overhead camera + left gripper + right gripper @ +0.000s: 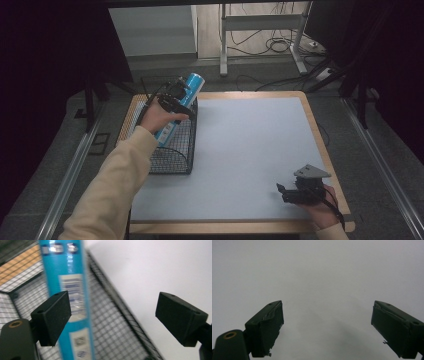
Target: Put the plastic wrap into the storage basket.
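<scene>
— Blue tube point(181, 102)? Leaning upright in the wire basket point(172, 160), top past the rim. Looks light, stiff, glossy, likely slippery.

— Best gripped mid-label. Left gripper point(172, 100) spread wide, empty, beside it; right gripper point(290, 192) wide open, empty, over the table point(250, 150).

The blue tube point(67, 290) is blurred, its label print unreadable.

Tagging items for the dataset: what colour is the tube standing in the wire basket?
Light blue tube with white label patches; clearest in the left gripper view.

Lab: dark curtains point(55, 40), floor cables point(270, 45)
</scene>
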